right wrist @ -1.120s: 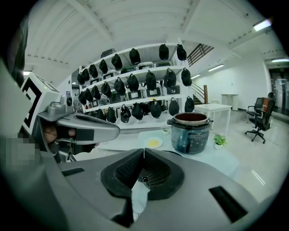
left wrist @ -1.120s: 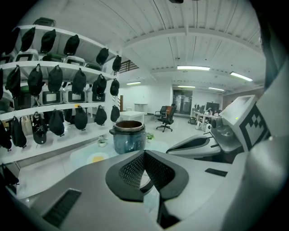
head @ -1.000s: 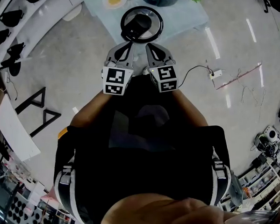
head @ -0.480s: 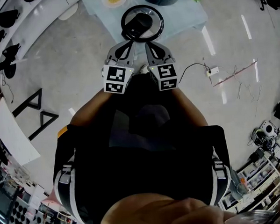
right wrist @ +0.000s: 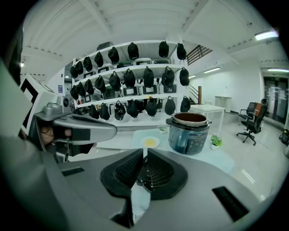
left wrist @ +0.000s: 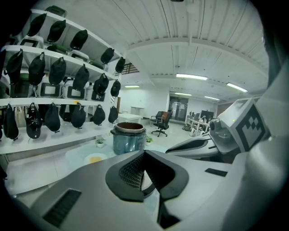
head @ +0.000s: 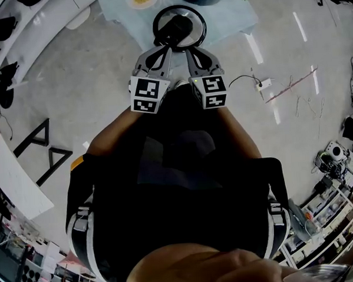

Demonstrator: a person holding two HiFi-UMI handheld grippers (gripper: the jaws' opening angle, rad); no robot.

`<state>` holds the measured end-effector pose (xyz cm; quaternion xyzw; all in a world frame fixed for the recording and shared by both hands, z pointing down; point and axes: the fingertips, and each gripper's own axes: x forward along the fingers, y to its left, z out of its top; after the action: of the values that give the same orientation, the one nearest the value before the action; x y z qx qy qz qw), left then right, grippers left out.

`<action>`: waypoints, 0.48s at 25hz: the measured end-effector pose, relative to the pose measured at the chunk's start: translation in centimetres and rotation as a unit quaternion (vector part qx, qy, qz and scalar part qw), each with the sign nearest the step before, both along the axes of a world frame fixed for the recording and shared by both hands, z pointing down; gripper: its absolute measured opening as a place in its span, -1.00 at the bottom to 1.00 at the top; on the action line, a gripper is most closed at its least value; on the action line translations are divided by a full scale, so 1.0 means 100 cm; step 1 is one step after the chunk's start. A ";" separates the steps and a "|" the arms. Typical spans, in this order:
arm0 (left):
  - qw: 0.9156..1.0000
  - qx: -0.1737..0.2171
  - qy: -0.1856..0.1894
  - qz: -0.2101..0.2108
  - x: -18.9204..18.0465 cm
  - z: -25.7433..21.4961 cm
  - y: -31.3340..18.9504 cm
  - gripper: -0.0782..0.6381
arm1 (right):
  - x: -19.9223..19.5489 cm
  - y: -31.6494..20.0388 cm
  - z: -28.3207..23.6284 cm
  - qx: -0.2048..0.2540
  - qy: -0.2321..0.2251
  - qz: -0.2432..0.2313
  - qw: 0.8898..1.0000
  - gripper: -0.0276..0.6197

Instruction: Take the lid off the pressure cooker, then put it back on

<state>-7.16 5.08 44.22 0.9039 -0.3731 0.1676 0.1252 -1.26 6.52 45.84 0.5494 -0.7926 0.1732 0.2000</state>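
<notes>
Left tool: jaws drawn in until the ribbed pads meet at the top. A pale curved sliver shows in the narrow slit below them. I read this as the tool clamped on the near rim of the lid.

Right tool: jaws likewise pinched to a thin slit, with a glint of shiny edge caught between the pads. It too is gripping the lid rim. Most of the rim is hidden behind the pads in both gripper views.

Head view: the two tools sit side by side, tips converging on the near edge of the lid, with their marker cubes close to my body. The lid is round, with a dark rim and a black handle at centre. It is held roughly level over the near edge of the desk.

Pressure cooker: it stands on the desk well beyond the lid. It is upright and open at the top, with the brown inner rim exposed.

A small plate with something yellow on it sits on the desk to the cooker's left. A little green plant sits at its right.

Behind the desk are white shelves hung with rows of black items. An office chair is far off to the right.
</notes>
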 end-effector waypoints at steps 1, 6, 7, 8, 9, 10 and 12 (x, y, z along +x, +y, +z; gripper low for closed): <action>1.000 0.003 0.001 0.000 -0.001 -0.001 -0.001 -0.76 | 0.000 0.000 0.000 0.000 0.001 0.002 1.000 -0.84; 1.000 0.007 0.004 -0.014 -0.013 -0.005 -0.008 -0.76 | 0.001 -0.002 0.006 -0.002 0.010 0.010 1.000 -0.69; 1.000 0.007 0.003 -0.016 -0.015 -0.005 -0.011 -0.76 | 0.002 -0.004 0.005 -0.002 0.011 0.010 1.000 -0.68; 1.000 0.008 0.001 -0.019 -0.016 -0.004 -0.013 -0.76 | 0.002 -0.006 0.005 -0.002 0.011 0.010 1.000 -0.67; 1.000 0.007 0.000 -0.022 -0.017 -0.003 -0.015 -0.76 | 0.003 -0.008 0.006 -0.002 0.013 0.008 1.000 -0.67; 1.000 0.007 -0.001 -0.025 -0.018 -0.002 -0.016 -0.76 | 0.004 -0.009 0.007 -0.002 0.015 0.006 1.000 -0.66; 0.999 0.007 -0.002 -0.033 -0.018 0.000 -0.020 -0.76 | 0.007 -0.013 0.011 -0.003 0.015 0.004 1.000 -0.64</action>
<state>-9.01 3.10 44.19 0.8918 -0.4039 0.1623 0.1236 -0.58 5.27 46.97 0.5545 -0.7868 0.1682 0.2126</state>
